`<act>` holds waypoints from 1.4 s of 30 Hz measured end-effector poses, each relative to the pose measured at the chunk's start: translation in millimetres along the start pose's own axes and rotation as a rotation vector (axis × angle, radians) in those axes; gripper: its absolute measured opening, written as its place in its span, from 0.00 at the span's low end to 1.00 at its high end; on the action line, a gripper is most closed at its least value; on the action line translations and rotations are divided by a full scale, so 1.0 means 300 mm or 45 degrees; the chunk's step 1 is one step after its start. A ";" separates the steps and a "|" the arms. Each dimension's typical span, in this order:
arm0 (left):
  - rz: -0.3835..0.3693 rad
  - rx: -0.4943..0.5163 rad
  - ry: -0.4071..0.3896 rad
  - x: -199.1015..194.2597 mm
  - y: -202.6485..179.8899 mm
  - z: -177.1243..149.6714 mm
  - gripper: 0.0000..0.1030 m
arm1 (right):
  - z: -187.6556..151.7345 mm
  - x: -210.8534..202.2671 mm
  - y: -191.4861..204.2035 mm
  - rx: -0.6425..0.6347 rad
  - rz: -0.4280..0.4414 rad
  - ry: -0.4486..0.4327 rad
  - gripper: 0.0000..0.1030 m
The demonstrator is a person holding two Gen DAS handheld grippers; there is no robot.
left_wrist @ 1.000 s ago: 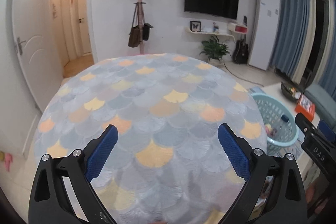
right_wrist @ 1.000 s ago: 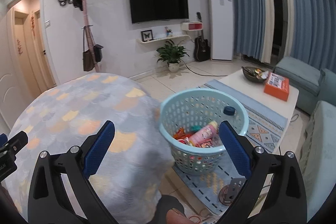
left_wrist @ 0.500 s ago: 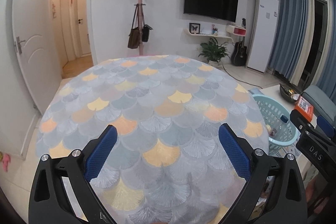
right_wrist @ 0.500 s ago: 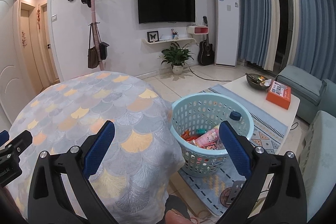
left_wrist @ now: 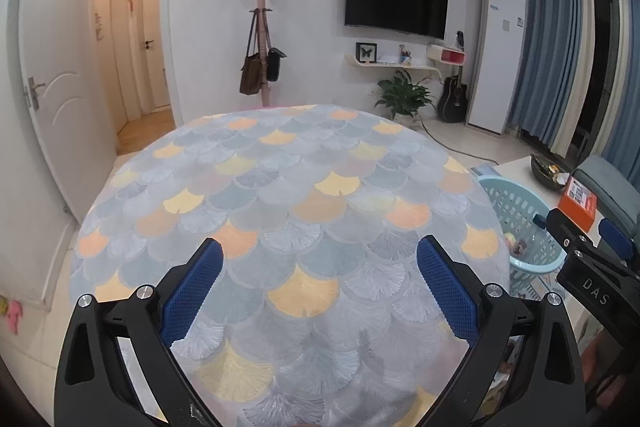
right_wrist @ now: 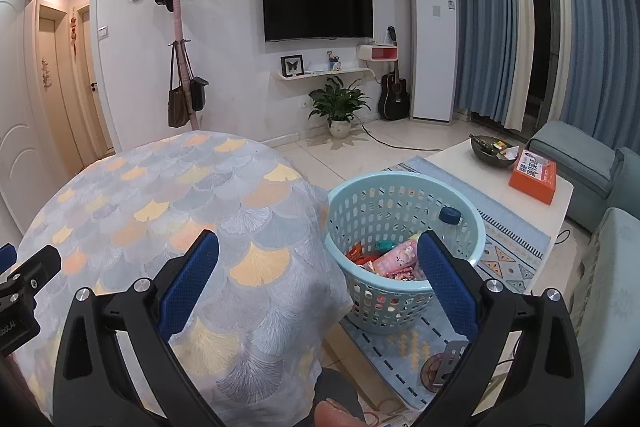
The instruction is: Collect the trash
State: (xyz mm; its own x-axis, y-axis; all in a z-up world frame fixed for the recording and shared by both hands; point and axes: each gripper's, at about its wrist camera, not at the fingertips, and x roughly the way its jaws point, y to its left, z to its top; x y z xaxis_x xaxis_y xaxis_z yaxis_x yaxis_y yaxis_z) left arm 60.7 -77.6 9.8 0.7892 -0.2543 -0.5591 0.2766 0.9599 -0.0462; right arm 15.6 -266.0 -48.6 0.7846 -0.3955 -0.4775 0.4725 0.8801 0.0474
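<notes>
A light blue perforated basket [right_wrist: 360, 203] stands on the floor right of the round table; it also shows at the right edge of the left wrist view as the basket [left_wrist: 516, 203]. Inside lie colourful wrappers [right_wrist: 394, 261] and a clear bottle with a dark blue cap [right_wrist: 450, 217]. My right gripper [right_wrist: 318, 249] hangs open and empty over the table's right edge, near the basket. Over the near part of the scale-patterned tablecloth [left_wrist: 288, 187], my left gripper [left_wrist: 319, 259] is open with nothing between its blue pads. No loose trash shows on the cloth.
A low white coffee table [right_wrist: 460, 163] with an orange box [right_wrist: 534, 177] and a dark bowl [right_wrist: 490, 147] stands right of the basket. A grey-blue sofa [right_wrist: 572, 155] lies further right. A patterned rug [right_wrist: 508, 247], a coat stand with bags [right_wrist: 184, 95] and a potted plant [right_wrist: 340, 107] are around.
Both grippers have drawn back and risen a little, so more of the table and basket shows. Both stay open and empty.
</notes>
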 end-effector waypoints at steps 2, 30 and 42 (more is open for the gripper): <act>-0.002 0.003 0.003 0.001 0.000 -0.001 0.92 | -0.002 0.006 0.000 -0.001 0.000 0.003 0.92; -0.006 0.015 -0.001 -0.004 -0.002 0.004 0.92 | -0.012 0.015 0.003 -0.011 0.020 0.004 0.92; -0.006 0.016 -0.005 -0.007 -0.003 0.005 0.92 | -0.010 0.012 0.008 -0.018 0.028 0.003 0.92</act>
State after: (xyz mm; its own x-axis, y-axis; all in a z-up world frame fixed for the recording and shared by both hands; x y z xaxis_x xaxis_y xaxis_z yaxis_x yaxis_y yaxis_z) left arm 59.6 -78.2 12.3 0.7901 -0.2590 -0.5556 0.2869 0.9572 -0.0382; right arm 18.3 -264.6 -52.8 0.7937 -0.3756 -0.4785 0.4495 0.8921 0.0453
